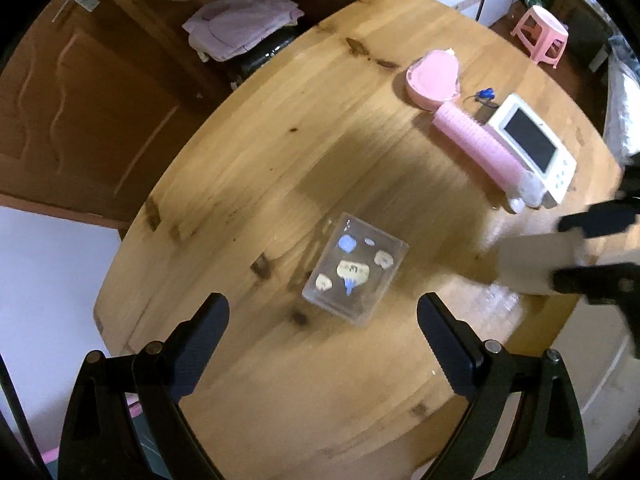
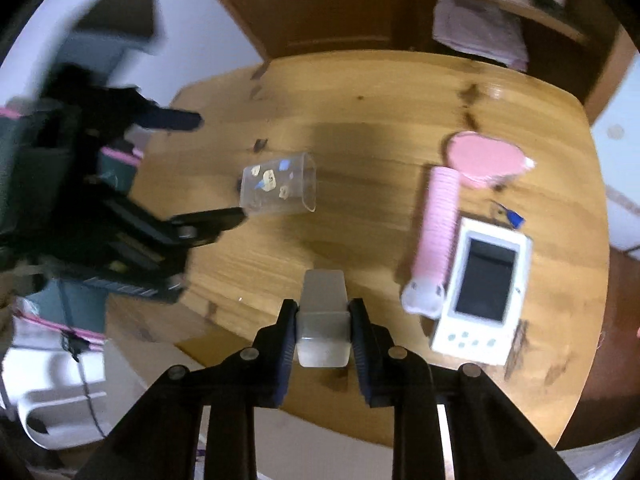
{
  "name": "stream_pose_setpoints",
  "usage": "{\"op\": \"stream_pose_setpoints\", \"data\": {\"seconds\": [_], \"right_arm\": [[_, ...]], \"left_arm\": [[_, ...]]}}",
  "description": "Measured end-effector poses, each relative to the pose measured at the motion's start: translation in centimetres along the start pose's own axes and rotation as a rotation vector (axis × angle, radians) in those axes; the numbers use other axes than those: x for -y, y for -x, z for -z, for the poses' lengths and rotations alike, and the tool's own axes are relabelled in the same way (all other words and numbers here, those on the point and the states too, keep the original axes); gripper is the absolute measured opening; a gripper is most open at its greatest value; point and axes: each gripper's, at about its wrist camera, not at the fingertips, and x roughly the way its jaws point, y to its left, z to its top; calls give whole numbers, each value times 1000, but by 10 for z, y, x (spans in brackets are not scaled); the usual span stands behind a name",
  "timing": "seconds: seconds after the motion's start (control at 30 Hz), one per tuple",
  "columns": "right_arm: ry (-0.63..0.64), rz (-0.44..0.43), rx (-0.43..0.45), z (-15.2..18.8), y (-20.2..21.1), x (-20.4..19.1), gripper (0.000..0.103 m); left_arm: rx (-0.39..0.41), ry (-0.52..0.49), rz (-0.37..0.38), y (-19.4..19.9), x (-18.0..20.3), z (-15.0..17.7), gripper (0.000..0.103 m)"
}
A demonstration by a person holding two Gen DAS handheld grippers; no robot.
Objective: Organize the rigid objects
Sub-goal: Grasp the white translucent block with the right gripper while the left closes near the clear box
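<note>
A clear plastic box (image 1: 354, 270) with small stickers lies on the wooden table (image 1: 280, 132), just beyond my left gripper (image 1: 322, 314), whose jaws stand wide apart around empty air. The same clear box (image 2: 280, 188) shows in the right wrist view, with the left gripper (image 2: 208, 168) beside it. My right gripper (image 2: 324, 320) is shut on a frosted translucent lid (image 2: 323, 320), held above the table's near edge. In the left wrist view that lid (image 1: 538, 264) hangs blurred in the right gripper (image 1: 560, 252) at the right.
A pink hand mirror (image 2: 460, 188) and a white handheld game device (image 2: 482, 292) lie side by side on the table, with a small blue-tagged key ring (image 2: 508, 214) behind them. A pink stool (image 1: 542, 36) stands past the table. Folded cloth (image 1: 240, 24) rests on a wooden shelf.
</note>
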Motion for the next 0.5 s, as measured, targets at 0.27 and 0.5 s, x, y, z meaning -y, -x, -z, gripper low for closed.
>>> {"op": "stream_pose_setpoints", "data": {"seconds": [0.27, 0.5], "right_arm": [[-85, -18, 4, 7, 0, 10, 26], [-121, -47, 39, 11, 22, 17, 26]], "left_arm": [[-42, -9, 28, -21, 6, -13, 95], [-91, -13, 56, -39, 12, -16, 63]]}}
